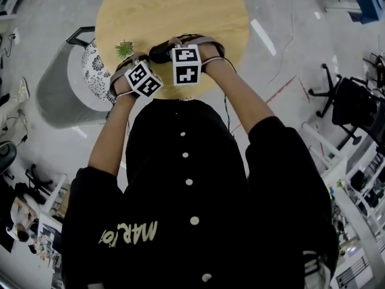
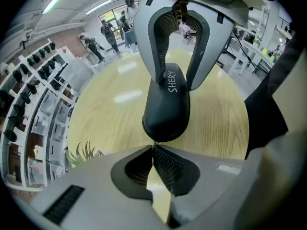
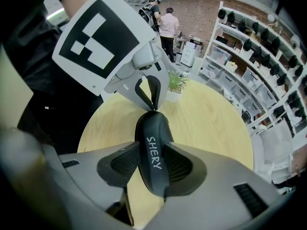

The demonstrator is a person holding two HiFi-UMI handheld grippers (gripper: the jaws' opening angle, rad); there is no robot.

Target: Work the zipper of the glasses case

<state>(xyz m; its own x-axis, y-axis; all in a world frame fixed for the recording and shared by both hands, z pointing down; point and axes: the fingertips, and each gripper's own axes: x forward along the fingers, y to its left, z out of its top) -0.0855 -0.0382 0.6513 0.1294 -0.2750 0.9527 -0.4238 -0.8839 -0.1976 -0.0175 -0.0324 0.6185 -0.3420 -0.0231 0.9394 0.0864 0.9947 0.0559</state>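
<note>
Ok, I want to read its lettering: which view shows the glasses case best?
The right gripper view: the glasses case fills the centre, lettering facing the camera, clamped by the right gripper. The left gripper view shows the case smaller; the head view, only its dark end.

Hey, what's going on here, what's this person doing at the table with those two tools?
A person stands over a round wooden table with a handheld claw in each hand, working on a black glasses case. The right claw clamps the case across its body to steady it. The left claw is pinched shut right at the case's end, apparently on the zipper pull. How far the zipper has run can't be made out.
</note>
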